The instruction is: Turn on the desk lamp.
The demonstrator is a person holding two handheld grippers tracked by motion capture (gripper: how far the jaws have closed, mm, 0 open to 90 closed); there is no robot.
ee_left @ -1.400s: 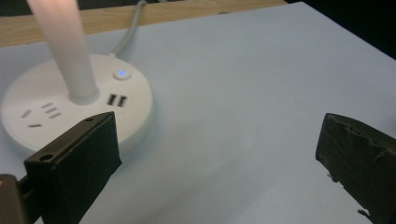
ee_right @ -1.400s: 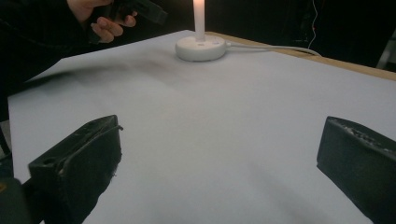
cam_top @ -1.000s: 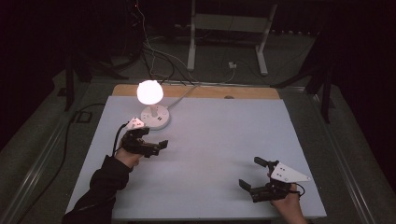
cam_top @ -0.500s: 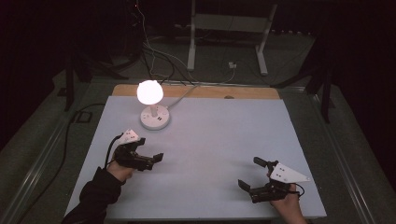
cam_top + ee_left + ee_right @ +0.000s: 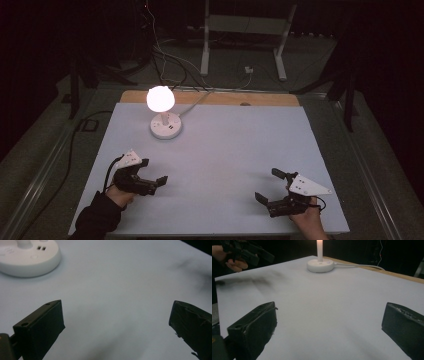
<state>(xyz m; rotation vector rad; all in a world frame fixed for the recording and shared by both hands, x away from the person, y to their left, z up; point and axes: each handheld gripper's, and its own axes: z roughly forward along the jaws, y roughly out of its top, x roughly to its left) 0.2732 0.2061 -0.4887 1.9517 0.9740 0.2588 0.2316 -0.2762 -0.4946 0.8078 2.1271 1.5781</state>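
A white lamp with a glowing round bulb [image 5: 160,98] stands on its round base [image 5: 166,129] at the back left of the white board [image 5: 240,140]. My left gripper [image 5: 154,172] hovers near the front left, below the lamp, open and holding nothing. In the left gripper view its jaws [image 5: 116,322] stand wide apart over bare board, with the lamp base [image 5: 27,255] at the upper left. My right gripper [image 5: 268,186] sits at the front right, open and holding nothing. Beyond the spread right gripper [image 5: 329,325] are the lamp base [image 5: 320,265] and the left gripper [image 5: 247,252].
The lamp's white cord [image 5: 200,100] runs off the back over a wooden table edge [image 5: 225,98]. Cables and a metal stand [image 5: 205,50] lie on the dark floor behind. A black cable [image 5: 75,145] trails along the board's left side.
My left gripper has drawn back from beside the lamp base toward the board's front left edge. The right gripper has stayed in place, still open.
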